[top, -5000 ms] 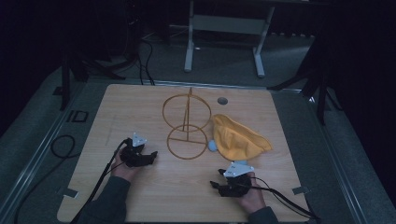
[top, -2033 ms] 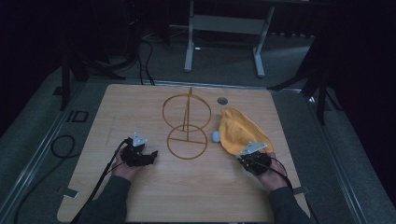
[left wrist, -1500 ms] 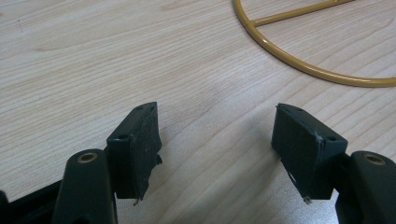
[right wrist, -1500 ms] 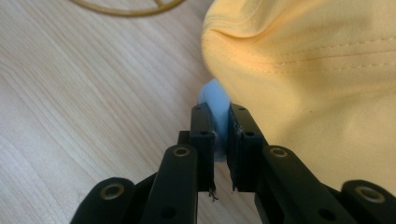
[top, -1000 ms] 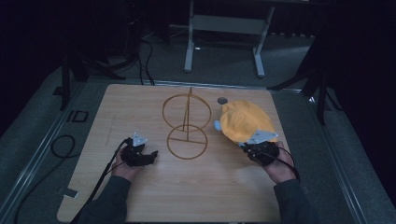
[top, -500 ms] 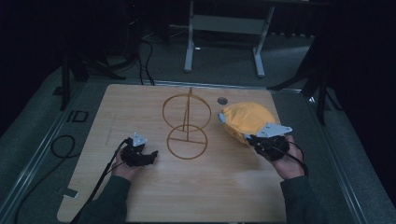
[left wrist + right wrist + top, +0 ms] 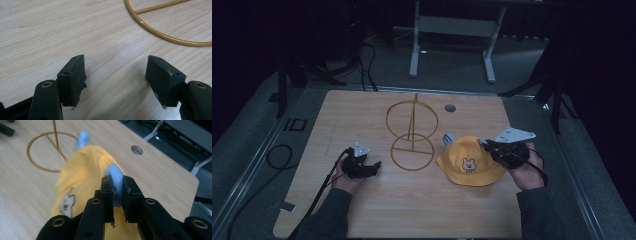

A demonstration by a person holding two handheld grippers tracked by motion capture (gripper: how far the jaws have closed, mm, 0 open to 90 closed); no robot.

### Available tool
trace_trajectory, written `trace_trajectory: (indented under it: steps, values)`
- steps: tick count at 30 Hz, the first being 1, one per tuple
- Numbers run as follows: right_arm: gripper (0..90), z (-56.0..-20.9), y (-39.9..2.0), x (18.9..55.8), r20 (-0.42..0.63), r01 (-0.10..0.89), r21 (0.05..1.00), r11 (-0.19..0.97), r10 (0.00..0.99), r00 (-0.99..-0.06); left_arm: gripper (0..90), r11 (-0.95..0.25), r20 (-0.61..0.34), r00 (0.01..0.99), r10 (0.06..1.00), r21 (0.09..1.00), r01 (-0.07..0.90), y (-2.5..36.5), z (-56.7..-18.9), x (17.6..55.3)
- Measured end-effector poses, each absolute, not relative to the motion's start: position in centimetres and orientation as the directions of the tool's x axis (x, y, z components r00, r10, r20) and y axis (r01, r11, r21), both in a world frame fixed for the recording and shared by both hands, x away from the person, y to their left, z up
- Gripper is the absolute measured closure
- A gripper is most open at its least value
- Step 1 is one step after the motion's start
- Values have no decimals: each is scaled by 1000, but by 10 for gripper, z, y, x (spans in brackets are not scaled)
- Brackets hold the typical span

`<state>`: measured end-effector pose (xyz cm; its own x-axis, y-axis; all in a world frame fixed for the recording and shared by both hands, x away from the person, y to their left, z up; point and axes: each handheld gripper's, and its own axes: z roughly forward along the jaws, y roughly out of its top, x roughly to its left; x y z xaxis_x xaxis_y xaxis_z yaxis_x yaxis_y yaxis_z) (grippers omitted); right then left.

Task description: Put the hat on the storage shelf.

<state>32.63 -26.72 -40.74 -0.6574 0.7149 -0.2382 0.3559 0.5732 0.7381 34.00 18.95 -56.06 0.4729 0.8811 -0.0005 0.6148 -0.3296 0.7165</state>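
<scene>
in the high view, a yellow hat [image 7: 470, 162] is seen lying on the table [image 7: 362, 110] just right of a wire stand [image 7: 412, 132], its bear face turned toward the person. it is held at its right edge by the right gripper [image 7: 499, 148], probably for lifting onto the stand.

in the left gripper view, the left gripper [image 7: 115, 77] is rested with jaws released and nothing between them, apparently kept in reserve.

in the right gripper view, the jaws are clenched on a pale blue ear [image 7: 115, 173] of the hat.

Both grippers black: left gripper [image 7: 362, 167], right gripper [image 7: 508, 151]. Each carries a grey three-cornered top plate and trailing black cable. Jaws: flat black pads, brass-ringed screw holes, frayed pad edges. Grey sleeves on both forearms.
</scene>
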Motion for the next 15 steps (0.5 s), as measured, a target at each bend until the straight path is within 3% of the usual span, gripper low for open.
trace_trajectory:
  steps: [15]
  values:
    - [644, -405, -260, 333, -243, 353, 717, 601, 690, -681, 327, -331, -1, 474, 881, 716, 615, 190, -560, 340]
